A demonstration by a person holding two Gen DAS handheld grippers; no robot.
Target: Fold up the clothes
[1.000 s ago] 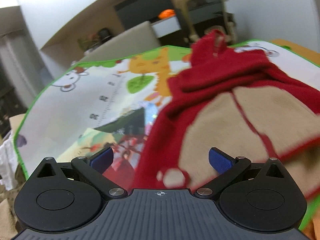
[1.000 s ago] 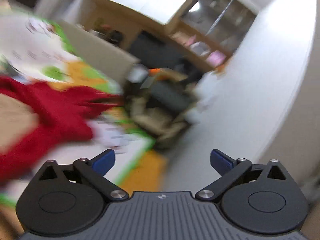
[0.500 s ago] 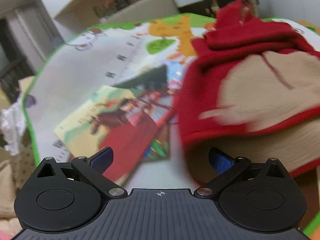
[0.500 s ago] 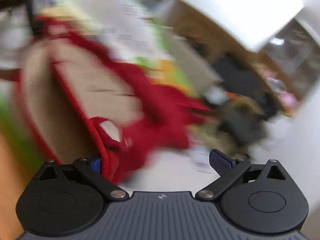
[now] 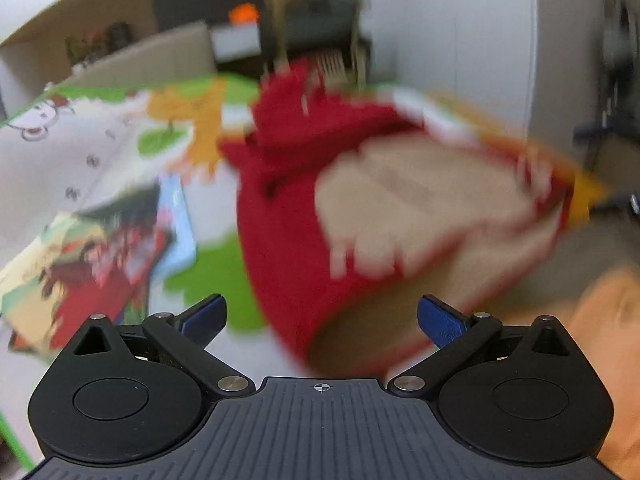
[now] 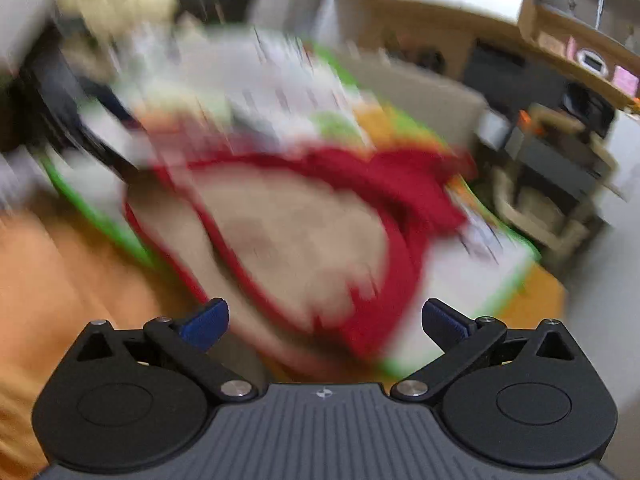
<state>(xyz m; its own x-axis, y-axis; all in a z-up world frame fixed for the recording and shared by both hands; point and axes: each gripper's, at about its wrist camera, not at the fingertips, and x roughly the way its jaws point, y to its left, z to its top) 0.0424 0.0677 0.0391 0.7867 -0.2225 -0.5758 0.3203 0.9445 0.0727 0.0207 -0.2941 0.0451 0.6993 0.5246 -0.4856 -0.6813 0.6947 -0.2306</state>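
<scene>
A red garment with tan panels (image 5: pixel 304 184) lies on a cartoon-printed play mat (image 5: pixel 100 152); both views are blurred by motion. My left gripper (image 5: pixel 320 318) is open, its blue pads wide apart just short of the garment's near hem. In the right wrist view the same red and tan garment (image 6: pixel 304 232) spreads across the mat's (image 6: pixel 472 292) corner. My right gripper (image 6: pixel 325 322) is open too, hovering over the garment's near edge with nothing pinched between the pads.
A picture book (image 5: pixel 92 256) lies on the mat left of the garment. An orange floor (image 6: pixel 60 280) borders the mat's green edge. A beige sofa back (image 5: pixel 152 60), a chair (image 5: pixel 320 28), shelving (image 6: pixel 560 148) and a white wall (image 5: pixel 460 40) stand beyond.
Both grippers swung fast. The left view turned right, bringing the garment to centre and its hem nearer. The right view turned so the garment now fills its centre, no cloth at its left pad.
</scene>
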